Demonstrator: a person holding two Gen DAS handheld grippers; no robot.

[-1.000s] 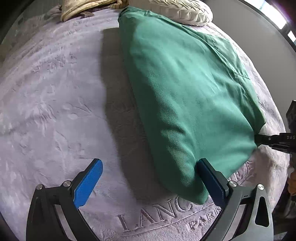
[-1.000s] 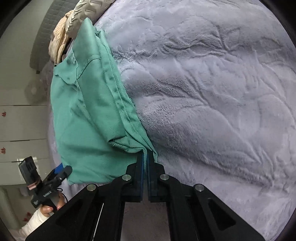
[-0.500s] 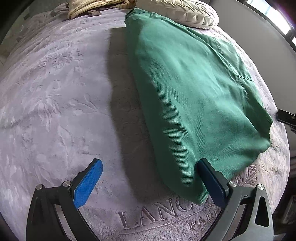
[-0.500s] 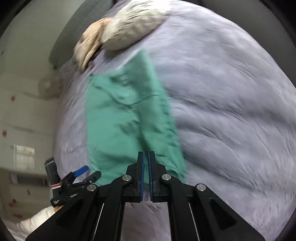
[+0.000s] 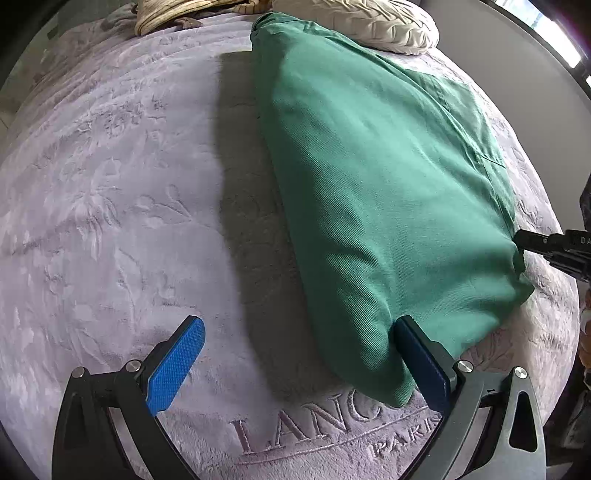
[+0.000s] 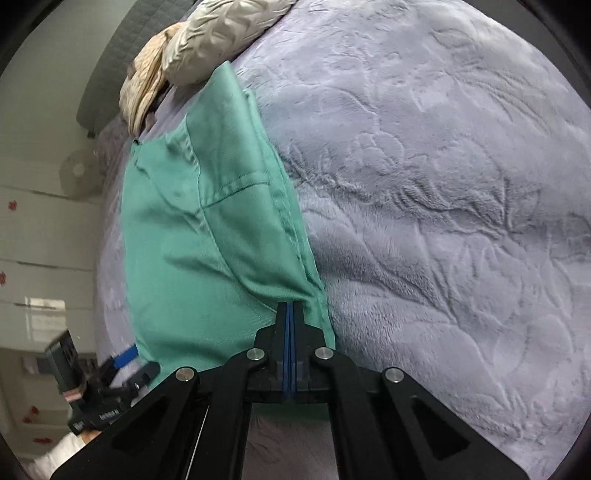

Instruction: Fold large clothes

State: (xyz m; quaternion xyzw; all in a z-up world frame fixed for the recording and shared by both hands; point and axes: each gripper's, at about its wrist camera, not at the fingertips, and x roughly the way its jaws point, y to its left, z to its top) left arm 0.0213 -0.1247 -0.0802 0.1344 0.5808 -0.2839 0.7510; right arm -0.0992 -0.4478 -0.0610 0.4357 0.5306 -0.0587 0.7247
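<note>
A green garment (image 5: 376,177) lies folded lengthwise on a lilac plush bedspread (image 5: 110,184). My left gripper (image 5: 299,354) is open at the garment's near left corner, its right finger touching the cloth edge, its left finger over bare bedspread. My right gripper (image 6: 290,314) is shut on the near right corner of the green garment (image 6: 207,236), cloth bunched at the tips. The right gripper's tip also shows in the left wrist view (image 5: 532,242) at the garment's right edge.
A cream quilted pillow (image 5: 369,18) and beige bedding (image 5: 166,14) lie at the head of the bed, touching the garment's far end. A grey wall (image 5: 498,74) runs along the right. White cabinets (image 6: 37,236) stand beyond the bed's left side.
My right gripper swung away from the garment's corner half a second ago and is back at it now, shut on the cloth. My left gripper has stayed open in place.
</note>
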